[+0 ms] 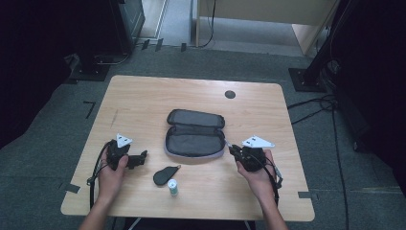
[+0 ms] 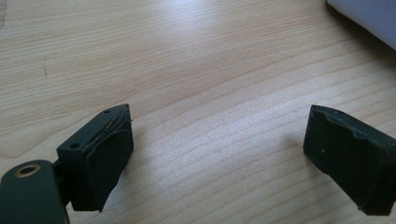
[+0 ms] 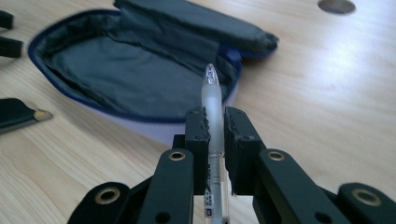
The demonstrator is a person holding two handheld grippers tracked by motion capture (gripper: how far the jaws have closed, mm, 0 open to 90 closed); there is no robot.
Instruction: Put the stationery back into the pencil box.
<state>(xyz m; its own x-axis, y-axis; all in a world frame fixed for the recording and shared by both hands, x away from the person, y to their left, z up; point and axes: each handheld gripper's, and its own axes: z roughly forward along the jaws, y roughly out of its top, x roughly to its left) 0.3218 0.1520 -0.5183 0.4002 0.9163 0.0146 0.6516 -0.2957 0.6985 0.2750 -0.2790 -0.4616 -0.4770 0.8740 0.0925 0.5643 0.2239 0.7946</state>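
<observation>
open dark grey fabric zip pouch [image 1: 195, 134]: one
clear frosted plastic pen [image 3: 212, 100]: one
flat black oval case [image 1: 165, 175]: one
small white green-labelled bottle [image 1: 173, 187]: one

Pale wooden table [image 1: 143, 100] with rounded corners and a dark round grommet [image 1: 230, 94], set on grey carpet floor [image 1: 43, 143]. Beyond, black stand bases [image 1: 91, 69], loose cables [image 1: 316, 105], light wooden furniture [image 1: 268, 12]. Dim at both sides.

Grey pouch [image 1: 195, 135], frosted pen [image 3: 212, 100]
</observation>
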